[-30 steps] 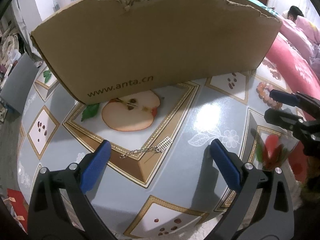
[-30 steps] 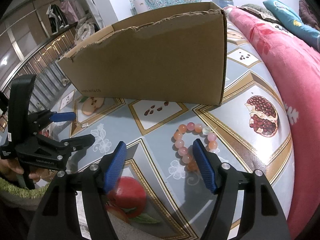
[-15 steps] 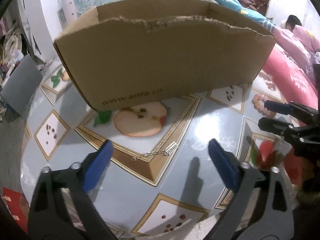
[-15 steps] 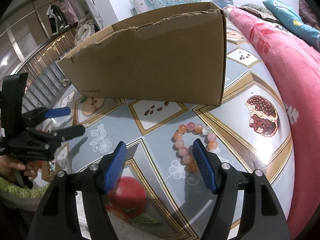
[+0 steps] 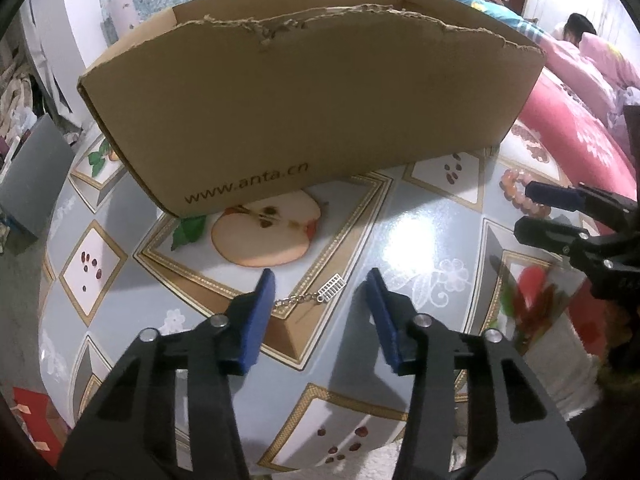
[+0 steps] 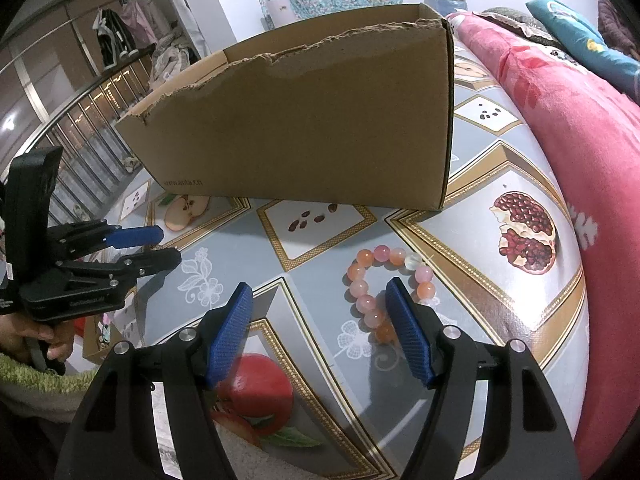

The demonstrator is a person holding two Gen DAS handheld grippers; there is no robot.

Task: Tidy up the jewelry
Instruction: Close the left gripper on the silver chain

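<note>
While both grippers hang just above the table (image 5: 420, 232), neither has hold of anything; left gripper (image 5: 322, 296) has its blue pads (image 5: 262, 300) part-open w/ a gap between them, straddling the thin silver chain (image 5: 298, 300), which lies flat on the gold border of the printed cloth; chain's small rectangular charm (image 5: 332, 287) sits between the pads, nearer the left one, not touching either as far as I can tell; right gripper (image 6: 320, 320) is open wider, nothing between its pads; its right pad (image 6: 408, 332) overlaps the near side of the pink-orange bead bracelet (image 6: 370, 280) in view, contact unclear; bracelet lies in a loop on the cloth, beside the pomegranate print (image 6: 526, 236); beyond both, approx mid-table, the torn-rim cardboard box (image 5: 316, 104) stands upright, open-topped, "www.anta.cn" on its near wall, base covering part of the apple print (image 5: 266, 234); inside of box not visible; far right, pink bedding (image 6: 580, 128) runs along the table edge.
</note>
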